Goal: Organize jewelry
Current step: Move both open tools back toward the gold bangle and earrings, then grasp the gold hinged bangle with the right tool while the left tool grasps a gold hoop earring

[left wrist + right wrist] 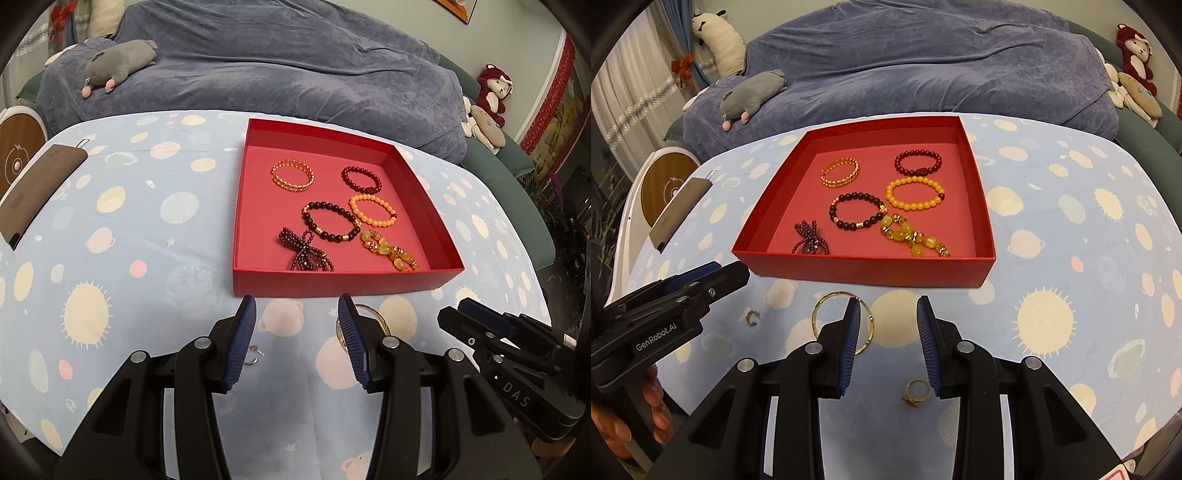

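A red box (332, 286) (864, 271) holds several bead bracelets, among them a gold one (292, 176), a dark red one (918, 162), an orange one (915, 193) and a black one (330, 220). On the cloth in front of it lie a gold bangle (827, 306) (373, 312), a small earring (752, 318) (255, 354) and a gold ring (916, 392). My left gripper (297, 341) is open and empty above the cloth before the box. My right gripper (888, 341) is open and empty, with the ring just below its fingers.
A brown case (35, 188) (679, 210) lies at the table's left edge. The table wears a light blue planet-print cloth (1071, 258). A sofa under a blue blanket (277, 66) with plush toys stands behind the table.
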Motion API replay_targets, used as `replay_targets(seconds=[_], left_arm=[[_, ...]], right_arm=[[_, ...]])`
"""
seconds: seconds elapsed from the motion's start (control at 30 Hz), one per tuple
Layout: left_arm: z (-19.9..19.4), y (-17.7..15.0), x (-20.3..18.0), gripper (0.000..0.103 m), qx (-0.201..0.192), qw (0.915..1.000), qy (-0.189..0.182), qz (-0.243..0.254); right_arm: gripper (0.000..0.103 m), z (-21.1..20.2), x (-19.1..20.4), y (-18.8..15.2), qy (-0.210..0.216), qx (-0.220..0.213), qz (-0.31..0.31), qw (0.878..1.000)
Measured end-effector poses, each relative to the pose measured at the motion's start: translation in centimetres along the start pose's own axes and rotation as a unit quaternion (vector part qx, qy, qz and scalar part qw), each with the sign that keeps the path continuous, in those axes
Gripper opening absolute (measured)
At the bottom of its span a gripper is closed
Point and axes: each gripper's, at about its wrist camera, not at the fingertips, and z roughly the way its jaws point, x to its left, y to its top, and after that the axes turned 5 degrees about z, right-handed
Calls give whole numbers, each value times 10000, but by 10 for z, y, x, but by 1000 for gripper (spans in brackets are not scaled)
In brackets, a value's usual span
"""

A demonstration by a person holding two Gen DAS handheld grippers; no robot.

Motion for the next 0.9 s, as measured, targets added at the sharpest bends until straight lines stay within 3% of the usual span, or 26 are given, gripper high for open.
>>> replay_targets(seconds=[0.47, 0.67, 0.9], left_arm=[[18, -33, 19, 44, 299, 9992, 240, -110], [27, -39, 28, 44, 410, 9985, 304, -193], [28, -42, 33, 44, 424, 9983, 335, -219]], right_arm=[[32, 29, 21, -25, 107, 364, -112, 9992], [48, 36, 29, -26, 122, 374, -143, 9991], [51, 52, 38, -23, 117, 441, -195, 9988]])
